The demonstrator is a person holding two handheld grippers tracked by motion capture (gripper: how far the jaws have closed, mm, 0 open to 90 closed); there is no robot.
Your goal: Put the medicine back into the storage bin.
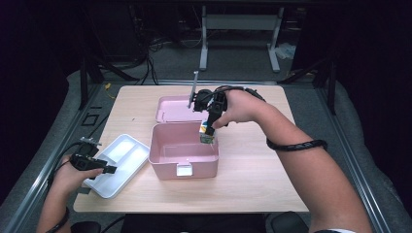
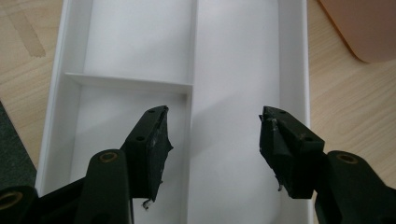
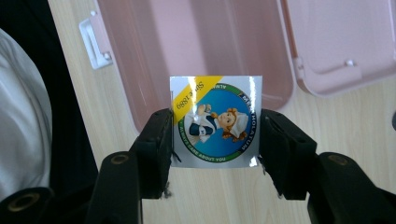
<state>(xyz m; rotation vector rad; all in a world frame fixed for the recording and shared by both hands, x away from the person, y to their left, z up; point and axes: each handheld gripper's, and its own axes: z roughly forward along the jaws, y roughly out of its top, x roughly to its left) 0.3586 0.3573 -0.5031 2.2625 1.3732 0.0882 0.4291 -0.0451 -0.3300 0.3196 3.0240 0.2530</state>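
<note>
1. Your right tool (image 3: 215, 140) grips a small square packet (image 3: 215, 122) with a printed round blue label; both jaws press on its side edges, and the packet sits flat between them.
2. In the high view, the right tool (image 1: 208, 135) holds the packet (image 1: 207, 134) at the far right corner of the open pink box (image 1: 183, 151), at or just above the rim; contact with the rim cannot be confirmed.
3. The box's lid (image 1: 176, 108) lies folded back on the tabletop (image 1: 252, 170) behind the box. A white latch (image 1: 184, 169) shows on the front wall.
4. Your left tool (image 2: 214, 140) has its jaws spread apart with nothing between them. It sits over the white divided tray (image 2: 299, 70).
5. The tray (image 1: 118, 162) lies just left of the box, near the left edge of the tabletop.
</note>
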